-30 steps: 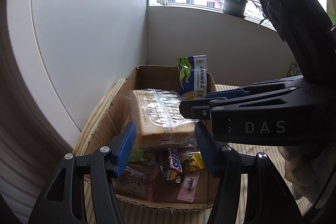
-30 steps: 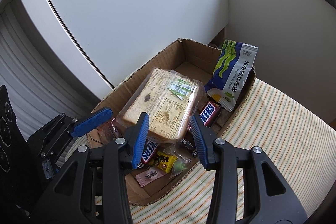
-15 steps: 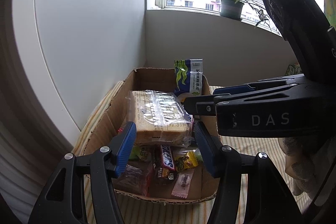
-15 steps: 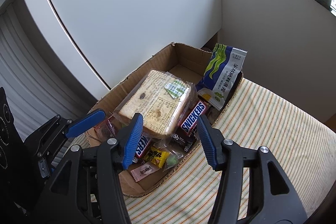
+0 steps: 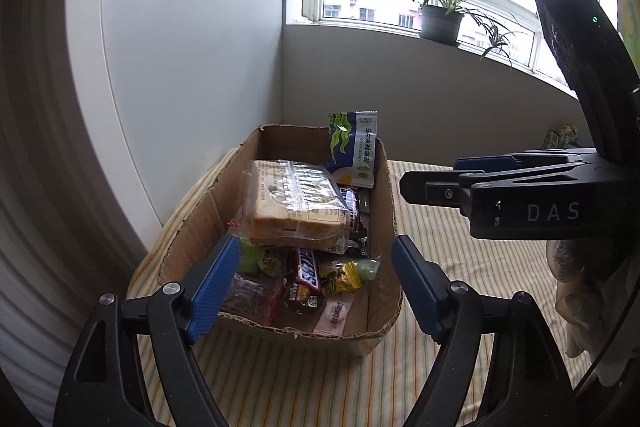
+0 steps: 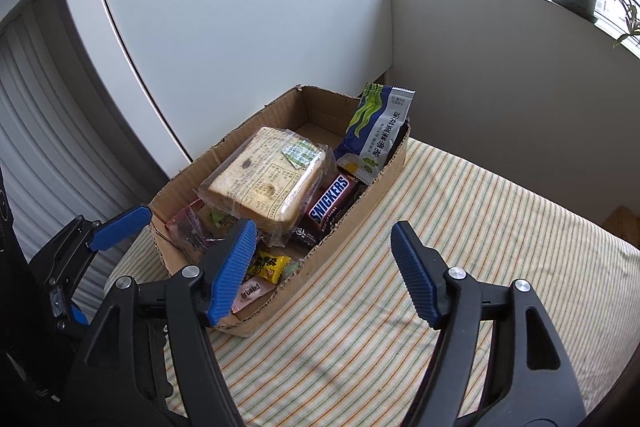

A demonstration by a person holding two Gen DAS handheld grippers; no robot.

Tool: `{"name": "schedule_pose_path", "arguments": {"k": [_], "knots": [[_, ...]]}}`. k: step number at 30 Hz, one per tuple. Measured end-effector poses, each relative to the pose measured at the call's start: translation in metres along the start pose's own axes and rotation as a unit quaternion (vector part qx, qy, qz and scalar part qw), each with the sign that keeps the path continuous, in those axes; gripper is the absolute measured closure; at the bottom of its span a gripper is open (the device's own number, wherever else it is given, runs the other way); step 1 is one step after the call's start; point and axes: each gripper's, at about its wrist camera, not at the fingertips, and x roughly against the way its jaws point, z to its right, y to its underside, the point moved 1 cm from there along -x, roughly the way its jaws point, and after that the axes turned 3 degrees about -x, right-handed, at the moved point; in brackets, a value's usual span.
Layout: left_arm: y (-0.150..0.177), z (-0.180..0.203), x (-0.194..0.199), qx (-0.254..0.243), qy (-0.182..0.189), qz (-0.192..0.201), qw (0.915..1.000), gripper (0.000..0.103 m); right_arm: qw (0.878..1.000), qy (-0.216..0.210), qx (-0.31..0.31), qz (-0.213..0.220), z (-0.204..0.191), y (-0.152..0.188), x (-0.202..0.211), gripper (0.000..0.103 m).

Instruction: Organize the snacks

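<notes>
Both hand-held grippers (image 5: pixel 316 285) (image 6: pixel 322 273) opening, empty, before snack box (image 5: pixel 390 211).

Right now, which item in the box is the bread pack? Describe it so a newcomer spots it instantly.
Find the cardboard box on the striped cloth, against the white wall. The bread pack lies on top of the pile in the middle. It is the biggest item: a pale square slab in clear printed wrap, unlike the small candies and dark Snickers bars around it.

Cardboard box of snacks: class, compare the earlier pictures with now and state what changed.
Both grippers, left gripper and right gripper, backed away from the cardboard box, jaws opening and empty. The bread pack and other snacks stayed put.
</notes>
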Motion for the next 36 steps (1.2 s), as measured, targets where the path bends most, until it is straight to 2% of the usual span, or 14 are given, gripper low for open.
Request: {"name": "schedule_pose_path", "arguments": {"k": [4, 11, 19, 36], "knots": [[0.008, -0.002, 0.008, 0.007, -0.013, 0.004, 0.9999, 0.023, 1.000, 0.021, 0.008, 0.015, 0.000, 0.016, 0.009, 0.019], [0.017, -0.002, 0.016, 0.009, -0.035, -0.001, 0.9993, 0.021, 0.998, 0.054, 0.023, 0.033, -0.002, 0.047, 0.018, 0.011], [0.022, -0.003, 0.011, 0.012, -0.040, -0.016, 0.9990, 0.021, 0.998, 0.057, 0.012, 0.038, 0.001, 0.063, 0.022, 0.011], [0.020, -0.001, 0.014, 0.013, -0.036, -0.010, 0.9992, 0.021, 0.997, 0.069, 0.023, 0.041, -0.001, 0.065, 0.027, 0.011]]}}
